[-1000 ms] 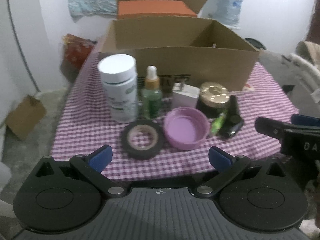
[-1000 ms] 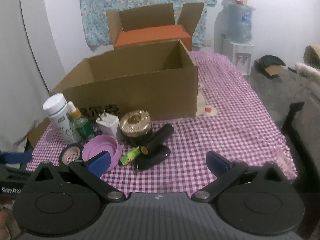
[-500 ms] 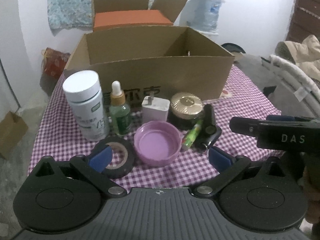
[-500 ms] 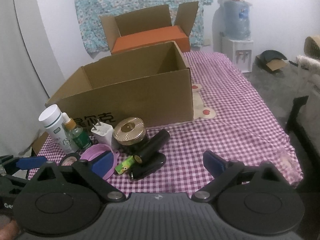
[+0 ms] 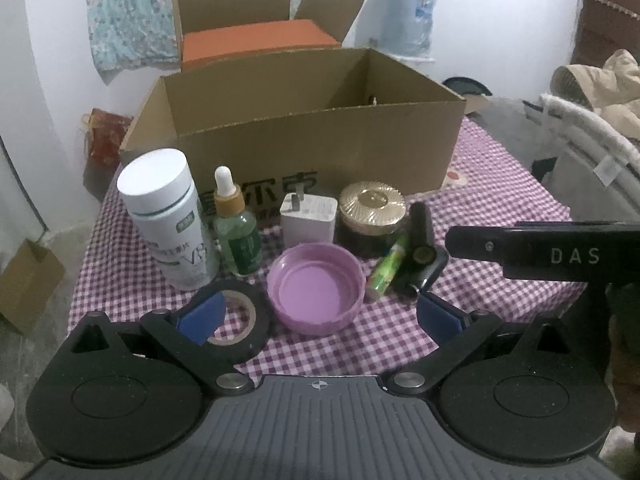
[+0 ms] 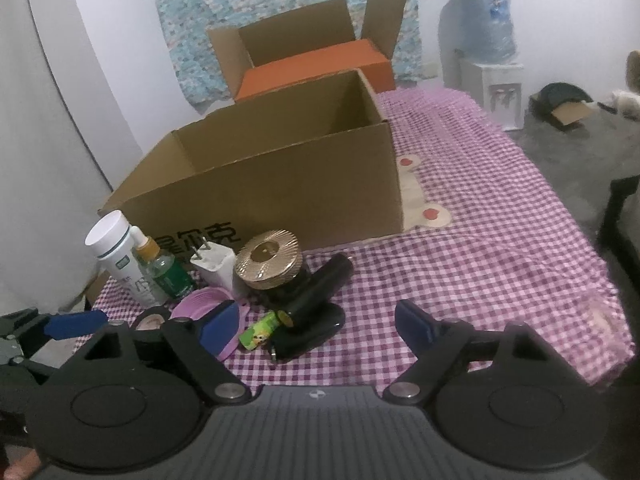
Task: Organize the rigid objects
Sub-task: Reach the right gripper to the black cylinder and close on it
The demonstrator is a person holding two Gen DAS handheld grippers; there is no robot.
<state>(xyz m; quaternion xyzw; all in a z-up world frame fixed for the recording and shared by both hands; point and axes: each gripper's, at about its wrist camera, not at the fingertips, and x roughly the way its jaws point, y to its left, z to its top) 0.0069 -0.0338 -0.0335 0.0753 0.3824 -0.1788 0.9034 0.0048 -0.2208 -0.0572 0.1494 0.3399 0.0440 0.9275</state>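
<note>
Small objects stand in front of an open cardboard box [image 5: 320, 136] on a checked cloth: a white bottle [image 5: 164, 216], a green dropper bottle [image 5: 236, 236], a white charger [image 5: 308, 220], a gold-lidded jar [image 5: 372, 216], a purple lid [image 5: 316, 288], a black tape roll [image 5: 240, 324], a green tube [image 5: 388, 272] and black cylinders [image 5: 420, 248]. My left gripper [image 5: 318, 318] is open and empty just short of the purple lid. My right gripper [image 6: 316, 326] is open and empty, near the black cylinders [image 6: 316, 300]. The box interior is mostly hidden.
A second open box with an orange block [image 5: 256, 40] stands behind the first. A water dispenser [image 6: 488, 56] is at the back right. The cloth [image 6: 500, 240] stretches right of the box. A wall [image 6: 60, 120] is at the left.
Both grippers have moved closer to the row of objects and shifted slightly; the left view now centres on the purple lid. Both stay open. No object has moved.
</note>
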